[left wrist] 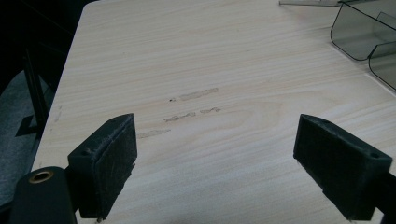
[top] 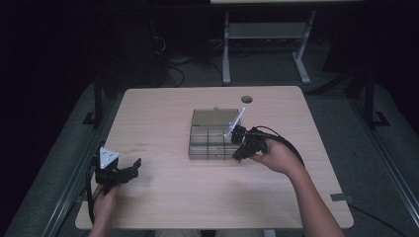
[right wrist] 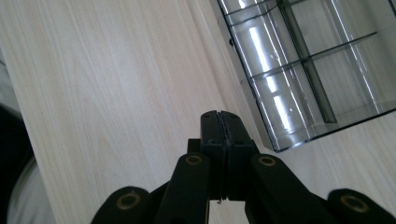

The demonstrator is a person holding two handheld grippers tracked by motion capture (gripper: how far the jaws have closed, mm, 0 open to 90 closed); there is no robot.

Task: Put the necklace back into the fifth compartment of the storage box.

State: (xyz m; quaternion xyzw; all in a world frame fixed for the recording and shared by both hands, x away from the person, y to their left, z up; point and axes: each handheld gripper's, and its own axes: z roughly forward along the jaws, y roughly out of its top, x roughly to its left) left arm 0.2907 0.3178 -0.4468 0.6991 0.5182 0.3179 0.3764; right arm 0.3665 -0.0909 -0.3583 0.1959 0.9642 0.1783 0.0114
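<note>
A clear plastic box (top: 211,140) with several compartments lies mid-table, its lid (top: 213,117) folded open at the back. My right gripper (top: 237,156) is at the box's front right corner, held by a hand. In the right gripper view its jaws (right wrist: 220,122) are pressed together with nothing between them, just beside the box wall (right wrist: 280,121). My left gripper (top: 126,174) rests near the table's front left, far from the box. Its black pads (left wrist: 112,158) stand wide apart over bare wood, and a corner of the box (left wrist: 362,35) shows at the upper right.
The light wooden table (top: 163,113) has faint scuff marks (left wrist: 191,95) ahead of the left gripper and a round cable hole (top: 246,99) behind the box. A cable (top: 286,143) loops from the right gripper. Dark floor and a desk frame (top: 267,44) lie beyond.
</note>
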